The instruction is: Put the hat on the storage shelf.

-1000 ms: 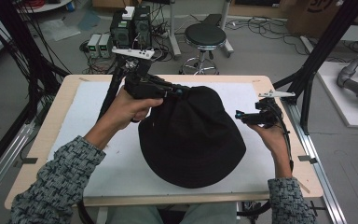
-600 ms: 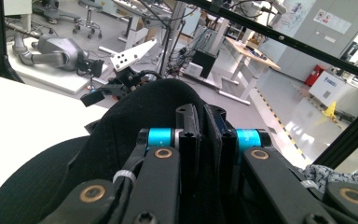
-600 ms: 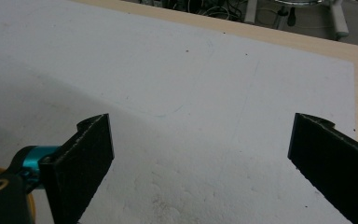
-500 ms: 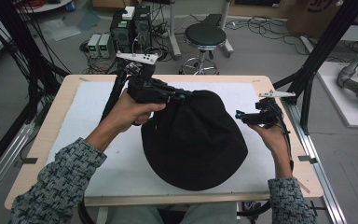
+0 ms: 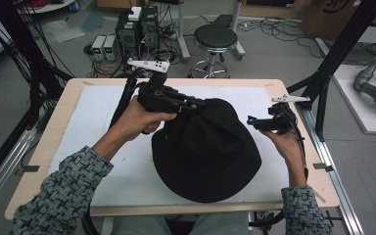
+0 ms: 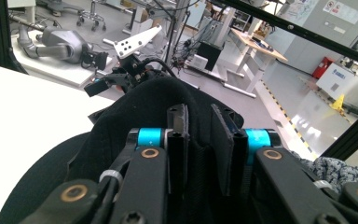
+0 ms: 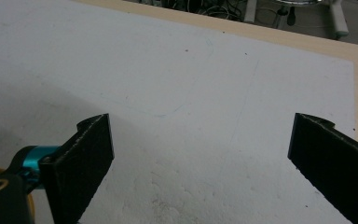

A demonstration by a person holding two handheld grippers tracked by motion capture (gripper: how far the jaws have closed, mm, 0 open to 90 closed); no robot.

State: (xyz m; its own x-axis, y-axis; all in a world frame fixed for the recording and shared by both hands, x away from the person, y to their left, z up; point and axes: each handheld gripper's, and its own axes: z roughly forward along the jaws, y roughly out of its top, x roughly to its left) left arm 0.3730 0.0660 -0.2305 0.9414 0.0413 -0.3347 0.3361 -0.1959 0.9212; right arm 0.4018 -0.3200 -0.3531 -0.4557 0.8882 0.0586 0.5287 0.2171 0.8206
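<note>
A black bucket hat (image 5: 205, 152) lies on the white mat (image 5: 103, 112) in the middle of the table. My left gripper (image 5: 193, 105) is at the hat's far left edge. In the left gripper view its jaws (image 6: 200, 116) stand a little apart, and a fold of the hat (image 6: 135, 107) hangs loosely between the pads. They have just been opening. My right gripper (image 5: 250, 121) hovers at the hat's right side, apart from it. In its own view the right gripper (image 7: 200, 140) is wide open over bare mat (image 7: 168, 70), with nothing between the jaws.
The wooden table rim (image 5: 68, 105) frames the mat. Black frame posts (image 5: 330, 63) rise at the right and left edges. On the floor beyond the table stand a stool (image 5: 216, 39) and electronics boxes (image 5: 137, 29).
The left gripper has shifted slightly toward the near side, and the hat has settled a little nearer and to the right. The right gripper has stayed still.
</note>
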